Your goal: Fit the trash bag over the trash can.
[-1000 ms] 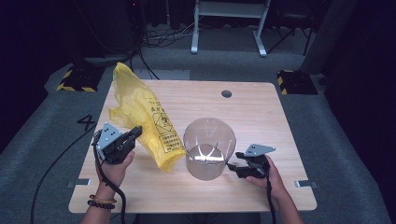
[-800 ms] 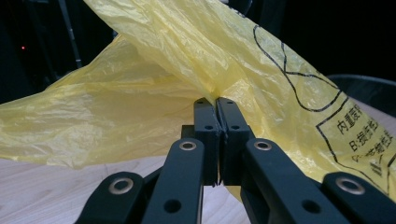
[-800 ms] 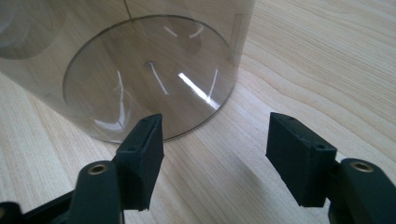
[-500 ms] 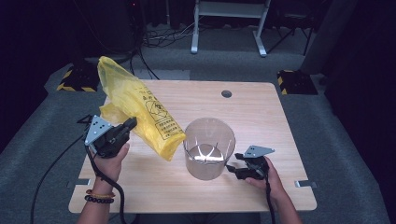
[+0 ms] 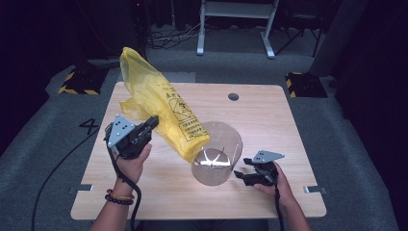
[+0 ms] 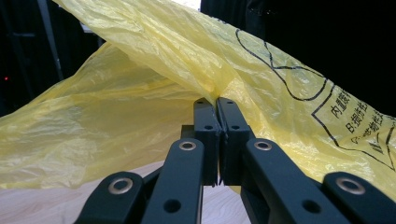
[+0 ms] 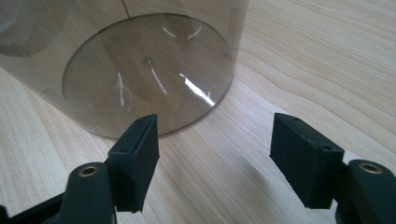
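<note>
This looks like a lab or test room, kept dark around one lit wooden table (image 5: 269, 110). The table stands on grey carpet (image 5: 57, 159) marked with a number; black-and-yellow striped floor blocks (image 5: 77, 82) sit at its far corners, and cables (image 5: 168, 38) trail below a white frame (image 5: 235, 19) at the far side.

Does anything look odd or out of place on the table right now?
Nothing looks spilled or damaged. The yellow bag is crumpled, pinched in the left gripper, one end drooping to the rim of the upright clear container. The right gripper sits beside the container, jaws open and just opening wider.
</note>
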